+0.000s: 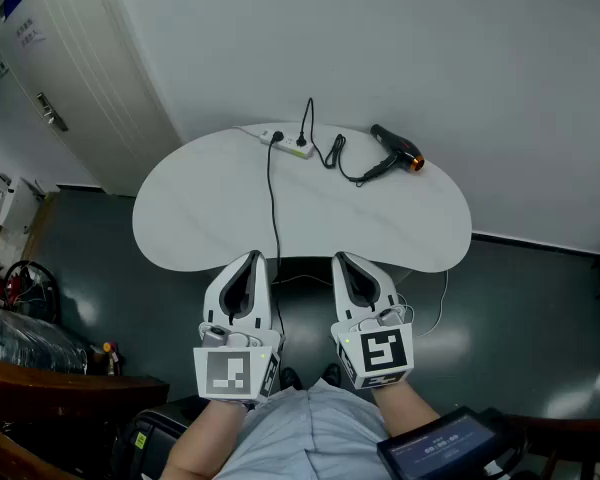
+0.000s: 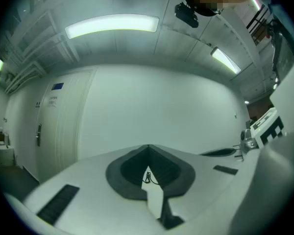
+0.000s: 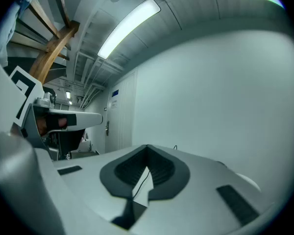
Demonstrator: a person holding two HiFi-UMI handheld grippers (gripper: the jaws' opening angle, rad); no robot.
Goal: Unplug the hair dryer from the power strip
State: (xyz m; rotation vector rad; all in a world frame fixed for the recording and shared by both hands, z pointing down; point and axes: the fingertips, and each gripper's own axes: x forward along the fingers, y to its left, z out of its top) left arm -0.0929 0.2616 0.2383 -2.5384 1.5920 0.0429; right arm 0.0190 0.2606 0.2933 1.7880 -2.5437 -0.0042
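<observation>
A black hair dryer [image 1: 398, 152] with an orange nozzle lies at the far right of the white table [image 1: 200, 218]. Its black cord [image 1: 338, 158] loops left to a black plug [image 1: 303, 140] standing in the white power strip [image 1: 287, 145] at the table's far edge. The strip's own black cable [image 1: 273, 208] runs toward me over the near edge. My left gripper [image 1: 252, 259] and right gripper [image 1: 340, 258] hover side by side at the near edge, far from the strip, both shut and holding nothing. The left gripper [image 2: 148, 147] and right gripper [image 3: 147, 147] show their jaws meeting at the tip.
A white wall rises close behind the table. A white door [image 1: 70, 78] stands at the left, with clutter on the dark floor below it. A dark tablet screen [image 1: 445, 448] sits at my lower right.
</observation>
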